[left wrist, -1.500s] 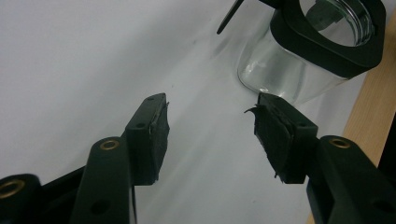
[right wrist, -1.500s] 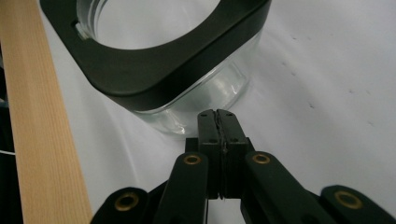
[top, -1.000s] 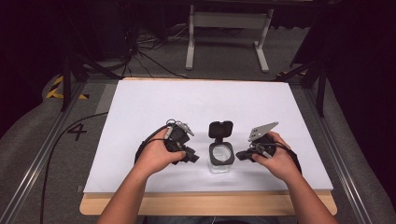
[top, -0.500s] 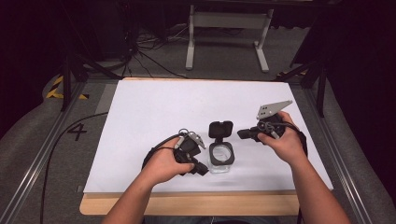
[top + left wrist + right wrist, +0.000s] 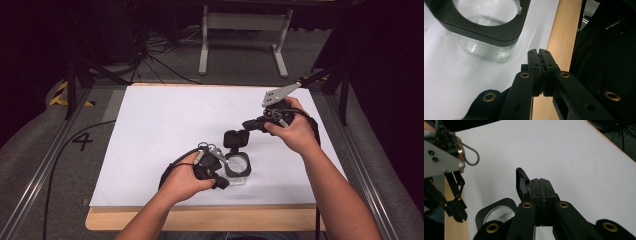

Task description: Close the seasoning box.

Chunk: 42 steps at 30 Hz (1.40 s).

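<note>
A clear glass jar with a black square collar stands near the front of the white table. Its black lid is flipped open and stands up on the far side. My left gripper lies at the jar's front left, jaws shut on nothing. In the left gripper view those shut tips point past the jar toward the wooden edge. My right gripper hovers just beyond and right of the lid, jaws shut. In the right gripper view its tips sit beside the upright lid, above the jar's collar.
A white sheet covers the table, and a wooden strip runs along its front edge. A grey metal stand and cables lie on the floor behind. Black rails flank both sides.
My right gripper has lifted away from the jar's right side to the far right, past the lid. My left gripper has slid nearer the front edge at the jar's front left.
</note>
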### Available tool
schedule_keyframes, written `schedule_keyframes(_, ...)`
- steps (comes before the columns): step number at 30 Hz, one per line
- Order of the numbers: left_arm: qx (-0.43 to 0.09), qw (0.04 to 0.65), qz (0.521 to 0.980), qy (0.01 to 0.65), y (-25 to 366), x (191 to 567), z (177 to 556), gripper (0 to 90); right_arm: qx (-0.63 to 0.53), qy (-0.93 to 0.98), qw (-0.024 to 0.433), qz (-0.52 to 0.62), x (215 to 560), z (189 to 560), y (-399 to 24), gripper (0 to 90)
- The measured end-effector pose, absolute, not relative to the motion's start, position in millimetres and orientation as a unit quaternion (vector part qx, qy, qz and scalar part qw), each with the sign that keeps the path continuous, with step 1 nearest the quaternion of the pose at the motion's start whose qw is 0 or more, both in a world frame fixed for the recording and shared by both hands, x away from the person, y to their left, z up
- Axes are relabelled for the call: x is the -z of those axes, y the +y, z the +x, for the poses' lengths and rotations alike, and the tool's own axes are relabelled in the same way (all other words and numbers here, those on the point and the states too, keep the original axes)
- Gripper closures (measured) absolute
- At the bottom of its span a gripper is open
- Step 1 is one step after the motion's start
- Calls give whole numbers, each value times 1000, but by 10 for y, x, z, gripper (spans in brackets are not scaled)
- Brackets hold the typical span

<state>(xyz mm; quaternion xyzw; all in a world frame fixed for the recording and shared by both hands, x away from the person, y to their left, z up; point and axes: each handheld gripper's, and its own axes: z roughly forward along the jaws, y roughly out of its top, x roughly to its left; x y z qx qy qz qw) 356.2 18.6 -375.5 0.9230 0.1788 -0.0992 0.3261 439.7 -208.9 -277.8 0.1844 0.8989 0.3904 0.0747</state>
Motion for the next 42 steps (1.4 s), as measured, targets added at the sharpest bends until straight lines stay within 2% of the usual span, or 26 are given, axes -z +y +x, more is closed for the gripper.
schedule_keyframes(11,99,328,922,178,36,3869,3562,892,-357,916,62,174,2866,4563,-1809,900)
schedule_keyframes(20,71,336,920,191,31,3905,3599,897,-358,915,58,175,2875,4566,-1805,900)
schedule_keyframes(42,68,336,919,192,30,3913,3602,895,-365,915,46,165,2842,4395,-1851,900)
